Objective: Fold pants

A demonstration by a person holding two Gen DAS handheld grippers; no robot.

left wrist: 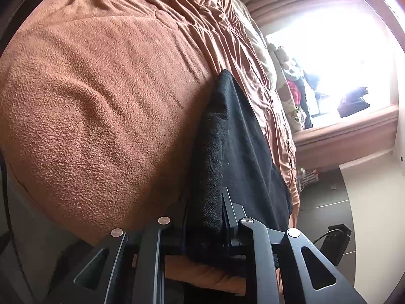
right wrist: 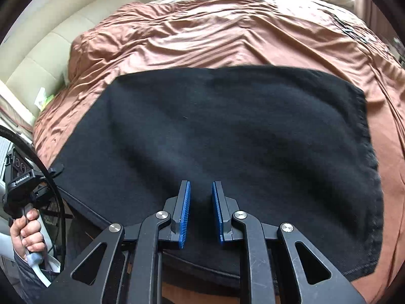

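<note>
The black pants lie folded flat on a brown bedspread. In the left wrist view my left gripper is shut on a thick folded edge of the pants at the bed's side; the fabric fills the gap between the jaws. My right gripper hovers over the near edge of the pants, its blue pads slightly apart and nothing between them. My left gripper and the hand on it show at the far left of the right wrist view.
A brown fleece blanket covers the bed near the left gripper. Pillows lie by a bright window. A cream padded headboard stands at the left. Dark tiled floor lies beside the bed.
</note>
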